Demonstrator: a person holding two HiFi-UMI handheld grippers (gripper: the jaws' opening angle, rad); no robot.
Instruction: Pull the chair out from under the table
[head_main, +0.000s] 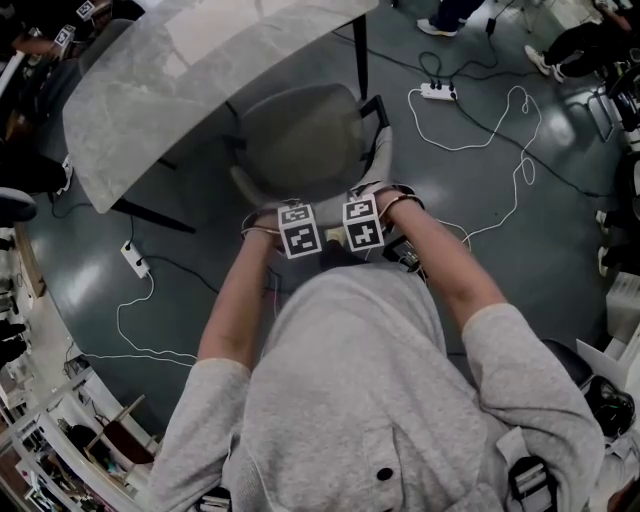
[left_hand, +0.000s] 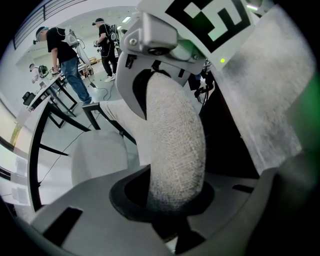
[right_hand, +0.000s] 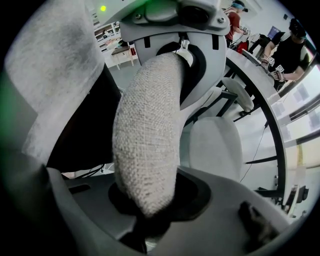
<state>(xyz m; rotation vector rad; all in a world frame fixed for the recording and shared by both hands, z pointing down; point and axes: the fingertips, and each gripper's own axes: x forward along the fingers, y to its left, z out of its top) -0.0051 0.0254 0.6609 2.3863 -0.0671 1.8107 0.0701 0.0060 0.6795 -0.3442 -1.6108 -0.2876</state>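
Note:
The grey chair (head_main: 305, 135) stands with its seat partly under the pale table top (head_main: 180, 70). Both grippers point down at the top of its fabric-covered backrest, close side by side. My left gripper (head_main: 298, 238) is shut on the backrest's woven grey edge (left_hand: 175, 145), which runs up between its jaws. My right gripper (right_hand: 150, 200) is shut on the same edge (right_hand: 145, 145) a little to the right, under its marker cube (head_main: 363, 222). From the left gripper view the chair seat (left_hand: 95, 160) shows below. The fingertips are hidden in the head view.
A black table leg (head_main: 360, 55) stands just right of the chair. Power strips (head_main: 438, 91) (head_main: 134, 259) and white cables (head_main: 500, 140) lie on the dark floor. Other people (left_hand: 67, 55) stand at desks in the background. A shelf (head_main: 110, 440) is at lower left.

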